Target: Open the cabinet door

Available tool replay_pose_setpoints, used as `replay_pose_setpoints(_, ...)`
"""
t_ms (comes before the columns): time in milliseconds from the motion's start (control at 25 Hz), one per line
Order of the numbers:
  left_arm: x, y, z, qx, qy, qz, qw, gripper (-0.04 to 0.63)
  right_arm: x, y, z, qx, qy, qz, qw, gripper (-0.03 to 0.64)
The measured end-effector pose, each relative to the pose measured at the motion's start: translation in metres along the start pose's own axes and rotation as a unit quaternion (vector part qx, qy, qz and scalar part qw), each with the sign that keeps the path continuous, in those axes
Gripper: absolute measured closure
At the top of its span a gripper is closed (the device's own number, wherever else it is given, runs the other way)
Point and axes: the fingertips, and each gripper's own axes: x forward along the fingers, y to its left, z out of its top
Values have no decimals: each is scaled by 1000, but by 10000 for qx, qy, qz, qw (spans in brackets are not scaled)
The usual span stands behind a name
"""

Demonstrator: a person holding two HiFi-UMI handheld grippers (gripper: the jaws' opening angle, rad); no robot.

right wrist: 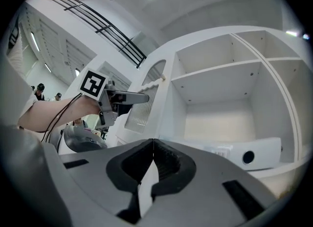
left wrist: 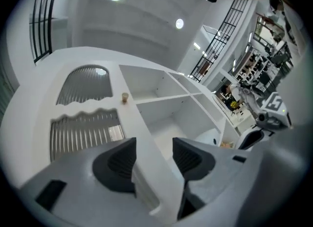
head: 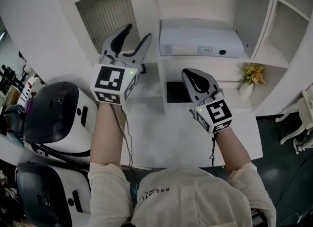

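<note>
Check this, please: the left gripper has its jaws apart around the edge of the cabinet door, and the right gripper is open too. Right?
Not quite. The right gripper is shut, jaws together on nothing, as the right gripper view shows. The left gripper has its jaws apart around the edge of the cabinet door.

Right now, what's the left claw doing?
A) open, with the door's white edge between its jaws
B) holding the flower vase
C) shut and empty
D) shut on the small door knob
A: in the left gripper view, the left claw has its jaws apart, one on each side of the door edge and not yet closed on it.
</note>
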Motion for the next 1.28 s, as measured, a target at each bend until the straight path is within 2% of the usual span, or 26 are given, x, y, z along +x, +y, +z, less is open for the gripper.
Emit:
replay_pose_setpoints(400, 43, 56, 62, 393, -627, 173, 9971, 365, 27, -17, 3, -168, 70, -156, 9997, 601)
replay_pose_setpoints(640, 68, 79, 82, 641, -614, 268, 9957, 370, 28, -19, 1, -285, 139, -184, 9993, 601)
replay_pose_setpoints(920, 86, 79, 101, 991, -817, 393, 9909, 387, 19, -24, -7, -399, 270, -177, 9987, 601)
replay_pose_setpoints(1000, 89, 81, 103, 960, -864, 515, 9903, 404, 17, -24, -9, -424, 297, -176, 9985, 601)
replay_pose_setpoints(1080, 89, 86, 103, 967, -927, 700, 9885, 483, 14, -25, -12, -430, 332, -163, 9984, 601)
replay_pose_setpoints(1280, 89, 86, 104, 1243, -1051, 876, 9828, 496, 9, -30, -22, -366, 462, -189, 9981, 601)
